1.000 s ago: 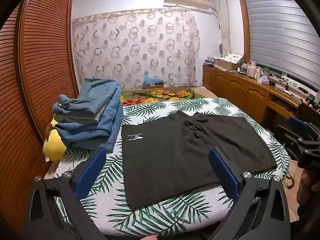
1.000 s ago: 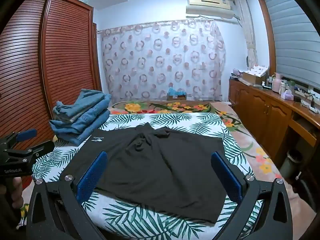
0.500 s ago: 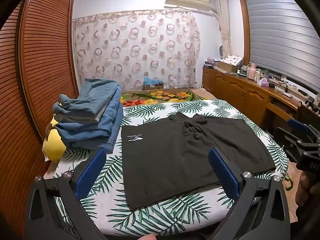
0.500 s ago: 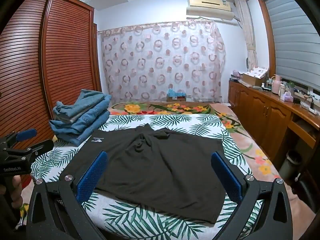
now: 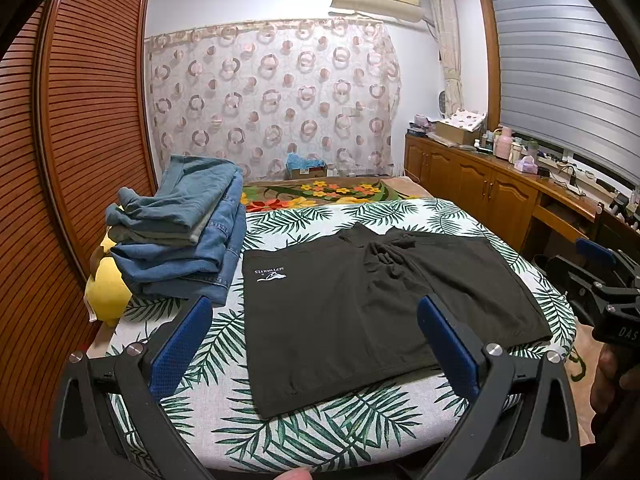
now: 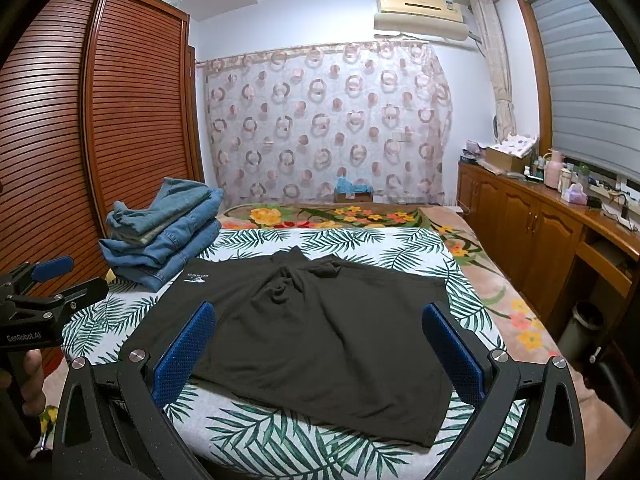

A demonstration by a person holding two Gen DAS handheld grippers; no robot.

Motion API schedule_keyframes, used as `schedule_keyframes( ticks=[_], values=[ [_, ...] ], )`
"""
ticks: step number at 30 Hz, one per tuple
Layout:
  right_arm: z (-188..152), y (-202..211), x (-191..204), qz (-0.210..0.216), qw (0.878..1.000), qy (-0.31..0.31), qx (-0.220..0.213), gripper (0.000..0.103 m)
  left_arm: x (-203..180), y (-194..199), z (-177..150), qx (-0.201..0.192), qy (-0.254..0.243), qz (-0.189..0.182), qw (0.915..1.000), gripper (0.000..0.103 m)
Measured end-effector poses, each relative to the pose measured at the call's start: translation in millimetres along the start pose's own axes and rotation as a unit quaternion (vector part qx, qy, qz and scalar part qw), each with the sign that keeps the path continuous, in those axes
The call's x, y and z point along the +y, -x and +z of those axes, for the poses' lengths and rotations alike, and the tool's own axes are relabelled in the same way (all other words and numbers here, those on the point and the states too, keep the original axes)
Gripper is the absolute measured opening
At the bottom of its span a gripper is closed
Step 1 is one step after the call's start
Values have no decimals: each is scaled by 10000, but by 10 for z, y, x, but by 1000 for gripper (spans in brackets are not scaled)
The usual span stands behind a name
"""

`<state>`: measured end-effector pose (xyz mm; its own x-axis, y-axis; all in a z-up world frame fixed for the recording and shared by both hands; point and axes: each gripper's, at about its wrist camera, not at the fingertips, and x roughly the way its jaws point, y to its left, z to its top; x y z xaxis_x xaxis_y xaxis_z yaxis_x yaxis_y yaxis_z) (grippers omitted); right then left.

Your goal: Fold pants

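- Pants [image 5: 360, 304] (dark, logo near the jeans) lie spread flat on the bed [image 5: 320, 436].
- Left gripper [image 5: 316, 344] and right gripper [image 6: 320, 348] both gape wide, holding nothing.
- Nothing has shifted since before.

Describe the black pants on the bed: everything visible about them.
The black pants are short-legged, in soft, matte dark fabric. They lie spread flat and unfolded on the leaf-print bedspread, bunched and wrinkled around the crotch. A small white logo with lettering marks the corner nearest the folded jeans stack. Neither gripper touches them.
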<state>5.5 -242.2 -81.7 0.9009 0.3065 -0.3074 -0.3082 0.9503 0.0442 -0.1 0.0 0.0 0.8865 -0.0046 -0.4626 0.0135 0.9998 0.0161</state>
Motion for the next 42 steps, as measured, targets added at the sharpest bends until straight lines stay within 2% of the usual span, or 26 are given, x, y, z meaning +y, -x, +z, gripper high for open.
schedule_keyframes(
  ticks=[42],
  values=[
    [-21,-6,17,60,10000,-22,-29,103,-51,72,44,-59,15,7,10000,103]
  ],
)
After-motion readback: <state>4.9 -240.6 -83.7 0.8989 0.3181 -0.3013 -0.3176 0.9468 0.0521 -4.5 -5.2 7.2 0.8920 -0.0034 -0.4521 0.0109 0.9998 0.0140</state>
